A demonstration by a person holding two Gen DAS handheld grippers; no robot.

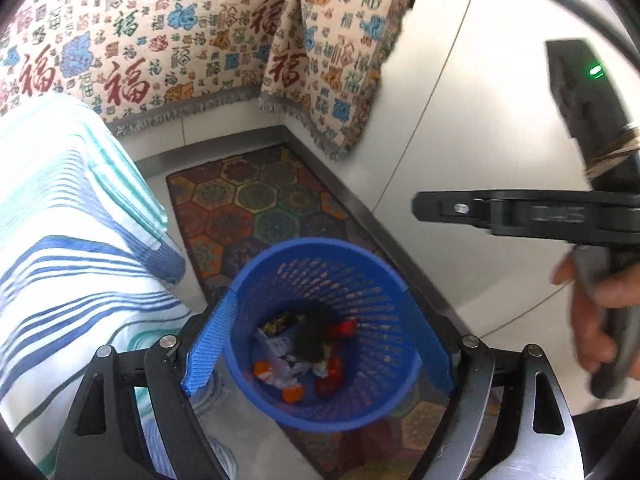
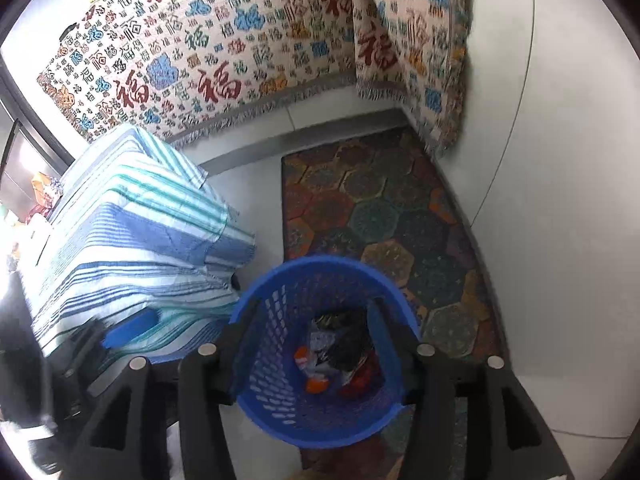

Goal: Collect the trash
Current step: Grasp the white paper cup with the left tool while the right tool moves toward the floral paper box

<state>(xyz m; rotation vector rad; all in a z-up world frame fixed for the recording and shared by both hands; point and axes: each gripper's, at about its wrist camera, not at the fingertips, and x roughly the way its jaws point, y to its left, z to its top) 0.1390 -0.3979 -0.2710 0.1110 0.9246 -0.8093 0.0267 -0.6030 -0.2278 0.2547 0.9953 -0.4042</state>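
Trash (image 1: 304,344) lies heaped at the bottom of a blue mesh basket (image 1: 320,264) on the patterned floor mat (image 1: 256,200). Left gripper (image 1: 320,344) hangs wide-jawed and empty directly above the basket's mouth; right gripper (image 2: 320,360), jaws part-open and also empty, points down into it

You are in a home corner: patterned throw (image 2: 224,60) on the wall, hexagon rug (image 2: 384,216) (tiled floor), striped bedding (image 2: 132,236), blue wastebasket (image 2: 280,412).
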